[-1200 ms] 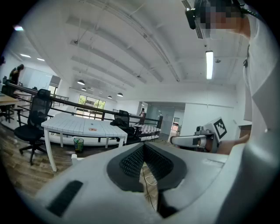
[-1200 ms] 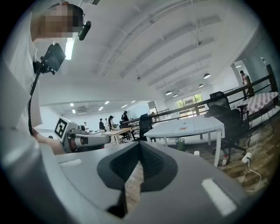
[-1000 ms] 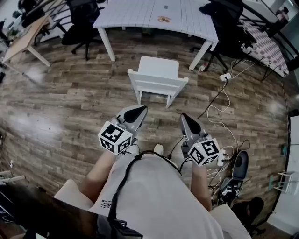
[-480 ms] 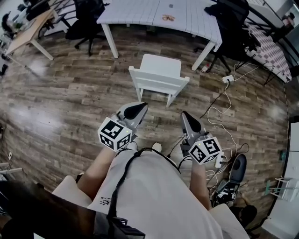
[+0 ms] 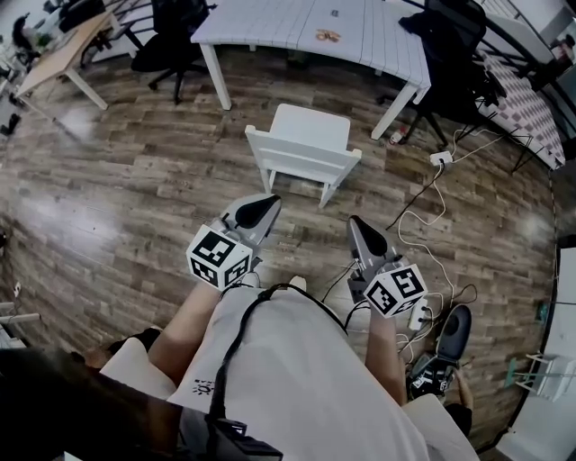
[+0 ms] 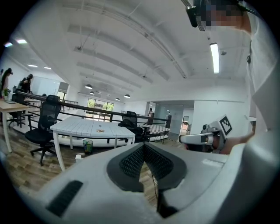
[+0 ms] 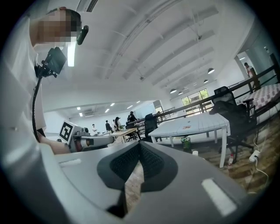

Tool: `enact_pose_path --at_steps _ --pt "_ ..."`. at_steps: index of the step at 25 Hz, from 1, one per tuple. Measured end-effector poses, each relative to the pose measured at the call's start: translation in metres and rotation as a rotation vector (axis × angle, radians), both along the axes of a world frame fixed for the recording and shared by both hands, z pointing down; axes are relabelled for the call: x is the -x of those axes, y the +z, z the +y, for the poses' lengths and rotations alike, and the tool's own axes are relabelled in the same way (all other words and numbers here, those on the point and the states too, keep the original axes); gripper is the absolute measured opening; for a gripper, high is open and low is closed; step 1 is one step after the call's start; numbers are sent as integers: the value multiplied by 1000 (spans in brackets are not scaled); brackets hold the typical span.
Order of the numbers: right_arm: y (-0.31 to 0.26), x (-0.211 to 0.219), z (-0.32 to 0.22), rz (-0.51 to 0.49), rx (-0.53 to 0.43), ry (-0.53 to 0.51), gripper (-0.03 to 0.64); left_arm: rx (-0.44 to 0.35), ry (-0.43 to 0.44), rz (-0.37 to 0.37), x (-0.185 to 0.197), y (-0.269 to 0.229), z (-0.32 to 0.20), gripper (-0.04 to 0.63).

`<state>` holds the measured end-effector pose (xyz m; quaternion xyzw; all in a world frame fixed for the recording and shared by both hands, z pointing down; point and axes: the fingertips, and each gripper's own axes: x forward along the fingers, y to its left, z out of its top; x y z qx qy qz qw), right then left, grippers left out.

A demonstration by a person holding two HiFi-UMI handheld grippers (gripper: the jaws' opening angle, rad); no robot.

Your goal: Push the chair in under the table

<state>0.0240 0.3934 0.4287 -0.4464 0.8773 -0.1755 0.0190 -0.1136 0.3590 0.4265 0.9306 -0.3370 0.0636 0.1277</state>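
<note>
A: What has moved since a second ago?

B: Almost nothing. The white chair (image 5: 306,149) stands at the same spot on the wood floor (image 5: 117,180). The left tool (image 5: 259,210) and the right tool (image 5: 364,236) hang about where they were. The view has slid a little, so a bit more of the white worktop (image 5: 270,22) shows at the top.

A: Where is the chair?

B: It is out on the floor, between the tools and the worktop. Its back faces the person. A strip of floor shows between the seat and the worktop, so it is not pushed in yet.

A: Do the tools touch it?

B: No. Floor shows between them and the chair back. The left tool is closed all the way, with nothing in it. The right tool is closed too, and empty.

A: What can you not see well?

B: The far side of the worktop is cut off by the top edge. Two chair legs show, and the seat hides the others. In both gripper views the big grey tool body fills the bottom and hides the chair. A small orange thing (image 5: 328,36) lies on the worktop, too small to tell what it is. A black office chair (image 5: 175,40) stands at the left end. The dark chair (image 5: 450,54) at the right end is hard to make out. A white plug box (image 5: 440,158) lies on the floor near it.
</note>
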Motion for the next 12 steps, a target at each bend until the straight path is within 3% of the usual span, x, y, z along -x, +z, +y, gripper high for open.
enact_pose_path --at_steps 12 --pt "12 -27 15 -14 13 -85 6 -6 -126 -3 -7 4 15 8"
